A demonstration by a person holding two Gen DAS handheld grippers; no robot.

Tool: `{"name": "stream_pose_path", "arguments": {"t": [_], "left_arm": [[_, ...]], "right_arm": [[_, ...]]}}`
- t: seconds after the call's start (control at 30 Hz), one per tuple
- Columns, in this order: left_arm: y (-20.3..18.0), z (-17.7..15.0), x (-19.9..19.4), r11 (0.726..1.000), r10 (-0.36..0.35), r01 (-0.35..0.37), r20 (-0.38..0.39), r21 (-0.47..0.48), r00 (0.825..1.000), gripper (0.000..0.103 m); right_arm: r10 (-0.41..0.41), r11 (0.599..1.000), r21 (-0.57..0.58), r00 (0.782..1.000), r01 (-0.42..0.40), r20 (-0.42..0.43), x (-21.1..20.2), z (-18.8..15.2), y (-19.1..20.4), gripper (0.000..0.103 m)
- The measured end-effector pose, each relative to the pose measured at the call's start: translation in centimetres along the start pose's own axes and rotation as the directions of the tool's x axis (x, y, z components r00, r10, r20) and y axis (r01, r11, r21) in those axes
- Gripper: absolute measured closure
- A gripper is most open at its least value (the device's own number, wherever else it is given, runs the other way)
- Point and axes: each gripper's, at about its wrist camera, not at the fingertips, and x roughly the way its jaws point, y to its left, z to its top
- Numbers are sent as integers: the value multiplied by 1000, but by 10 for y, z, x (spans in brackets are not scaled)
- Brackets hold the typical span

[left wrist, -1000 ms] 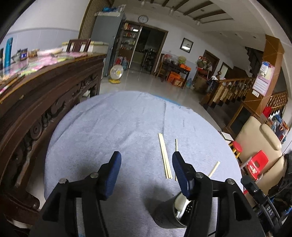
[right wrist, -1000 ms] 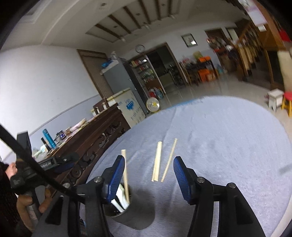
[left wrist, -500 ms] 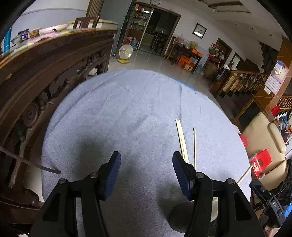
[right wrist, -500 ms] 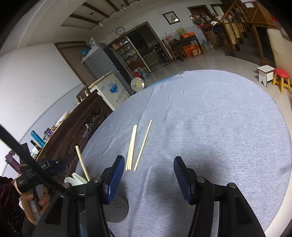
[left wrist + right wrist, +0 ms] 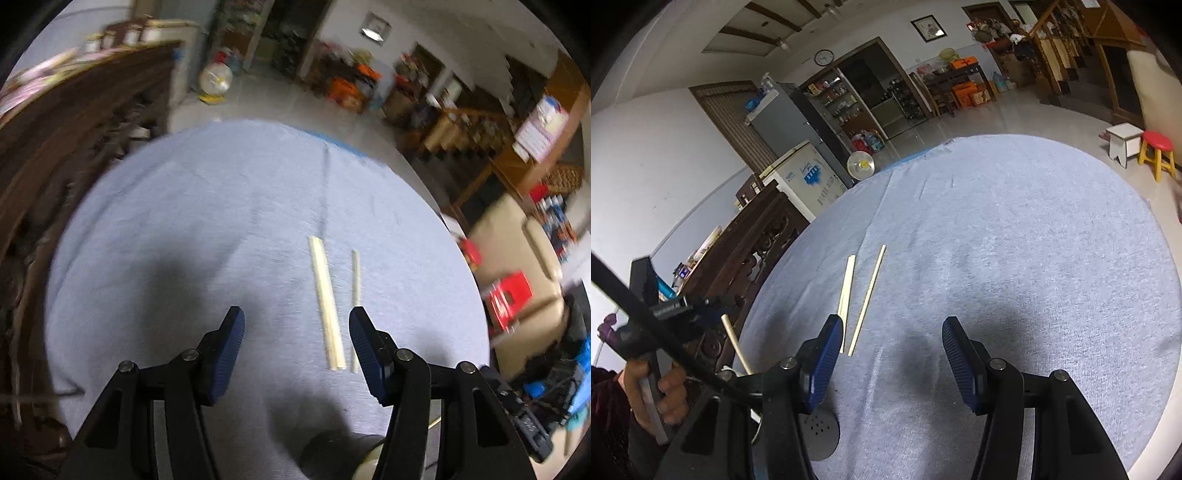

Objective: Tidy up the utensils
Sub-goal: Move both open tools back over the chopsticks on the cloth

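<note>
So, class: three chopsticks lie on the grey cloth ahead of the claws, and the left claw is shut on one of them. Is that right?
Not quite. The left claw is open and holds nothing; the left wrist view shows bare cloth between its pads. The rest stands: a pair of chopsticks and a single one lie on the cloth ahead.

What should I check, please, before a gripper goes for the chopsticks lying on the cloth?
1. Left gripper open and empty: ok.
2. Right gripper open and empty: ok.
3. Paired chopsticks flat on the cloth, unobstructed: ok.
4. Single chopstick apart from the pair: ok.
5. Utensil holder upright with room inside: cannot tell, mostly hidden.
6. Left view sharp enough to aim: not ok, blurred.
</note>
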Motion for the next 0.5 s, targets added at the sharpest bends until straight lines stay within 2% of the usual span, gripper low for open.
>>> {"name": "stream_pose_path", "arguments": {"t": [0.07,0.17,0.23,0.33,0.4,0.5], "left_arm": [[-6,13,13,999,-39,40,-49,13,998,43],[-15,34,41,998,-44,48,-133,27,990,43],[-19,45,61,999,-35,40,-203,19,978,44],[-22,60,96,1000,1,5,-304,19,953,44],[-20,69,119,1000,6,-3,-372,10,928,44],[-18,82,148,999,33,-44,-419,-16,907,44]], "right_arm": [[-2,1000,4,1000,3,-20,5,4,-3,44],[1,1000,0,998,-1,-66,15,16,-5,44],[26,1000,9,994,-25,-111,27,27,-7,44],[54,998,47,979,-46,-195,54,44,-13,44],[60,997,69,968,-45,-243,74,55,-16,44],[67,995,88,962,-45,-266,91,66,-19,44]]}}
